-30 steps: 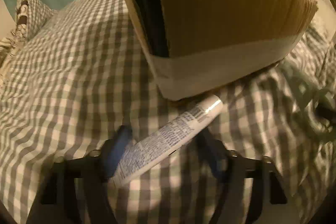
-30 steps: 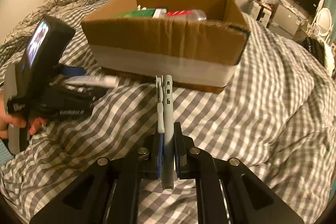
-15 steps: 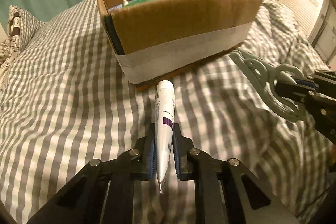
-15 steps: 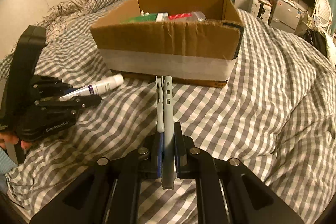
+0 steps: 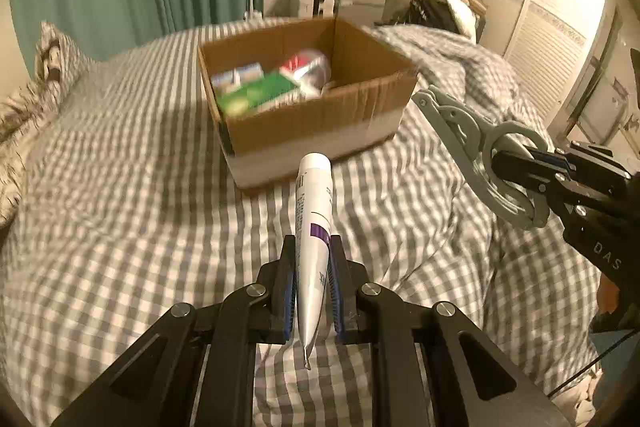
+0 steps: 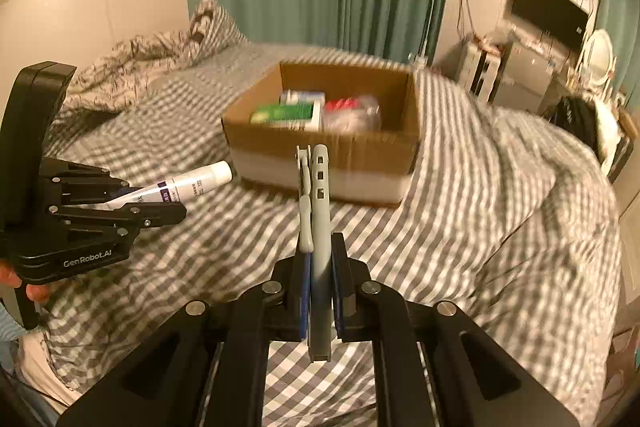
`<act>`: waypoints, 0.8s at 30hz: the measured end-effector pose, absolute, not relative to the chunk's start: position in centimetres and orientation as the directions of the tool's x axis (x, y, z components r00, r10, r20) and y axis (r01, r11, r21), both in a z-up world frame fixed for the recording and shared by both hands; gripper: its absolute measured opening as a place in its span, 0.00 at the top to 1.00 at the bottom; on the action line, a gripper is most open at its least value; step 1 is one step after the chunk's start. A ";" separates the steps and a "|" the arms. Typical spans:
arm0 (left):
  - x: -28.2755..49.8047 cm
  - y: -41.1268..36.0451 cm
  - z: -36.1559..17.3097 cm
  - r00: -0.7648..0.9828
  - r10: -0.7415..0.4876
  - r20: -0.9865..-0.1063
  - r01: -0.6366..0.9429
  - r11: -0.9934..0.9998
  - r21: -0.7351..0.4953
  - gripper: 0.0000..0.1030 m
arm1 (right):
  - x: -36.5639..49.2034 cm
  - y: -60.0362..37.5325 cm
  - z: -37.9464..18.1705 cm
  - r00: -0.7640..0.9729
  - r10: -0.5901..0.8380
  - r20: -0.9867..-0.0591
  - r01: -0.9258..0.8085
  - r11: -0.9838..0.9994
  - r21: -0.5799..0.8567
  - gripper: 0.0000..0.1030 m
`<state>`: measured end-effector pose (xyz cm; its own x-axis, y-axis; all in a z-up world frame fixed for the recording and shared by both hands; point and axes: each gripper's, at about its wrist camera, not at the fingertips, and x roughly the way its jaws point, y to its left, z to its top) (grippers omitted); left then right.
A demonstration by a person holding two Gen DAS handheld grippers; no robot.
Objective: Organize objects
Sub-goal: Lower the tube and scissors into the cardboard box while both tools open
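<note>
My left gripper (image 5: 312,247) is shut on a white tube with a purple label (image 5: 314,203), held above the bed with its cap toward the box. It also shows in the right wrist view (image 6: 188,185). My right gripper (image 6: 318,247) is shut on a grey plastic clip (image 6: 316,195), seen in the left wrist view (image 5: 476,139) at the right. An open cardboard box (image 5: 320,123) sits on the bed ahead of both, holding a green pack (image 5: 256,95), a small white box and a clear packet with red.
The checked duvet (image 5: 120,187) covers the bed. A pillow (image 6: 208,23) lies at the head. Green curtains, a TV and a dresser with a mirror stand behind the box. A wardrobe (image 5: 552,39) is at the right.
My left gripper closed on the tube and lifted it off the duvet. Both grippers have risen and pulled back, so the box interior now shows.
</note>
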<state>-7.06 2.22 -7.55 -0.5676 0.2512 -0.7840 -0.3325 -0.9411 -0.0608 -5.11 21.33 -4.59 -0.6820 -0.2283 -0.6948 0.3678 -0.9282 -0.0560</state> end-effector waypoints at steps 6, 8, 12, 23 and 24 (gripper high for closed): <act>-7.2 3.0 -3.3 -0.625 0.267 -0.733 -0.349 -0.936 -0.044 0.86 | -5.2 21.3 -0.8 -0.740 -0.225 -0.634 0.364 -0.926 -0.097 0.92; -7.9 3.4 -1.9 -0.646 0.265 -0.715 -0.348 -0.937 -0.033 0.86 | -5.9 21.3 0.5 -0.758 -0.224 -0.613 0.361 -0.926 -0.109 0.92; -10.5 4.2 0.8 -0.683 0.265 -0.681 -0.338 -0.941 -0.028 0.86 | -7.7 21.5 2.5 -0.783 -0.232 -0.577 0.358 -0.927 -0.113 0.92; -20.3 6.2 2.0 -0.702 0.248 -0.668 -0.294 -0.955 -0.046 0.86 | -19.2 22.2 3.5 -0.788 -0.196 -0.583 0.299 -0.950 -0.084 0.92; -21.5 6.2 1.5 -0.696 0.247 -0.674 -0.281 -0.958 -0.061 0.86 | -20.0 21.9 3.1 -0.783 -0.196 -0.590 0.301 -0.950 -0.083 0.92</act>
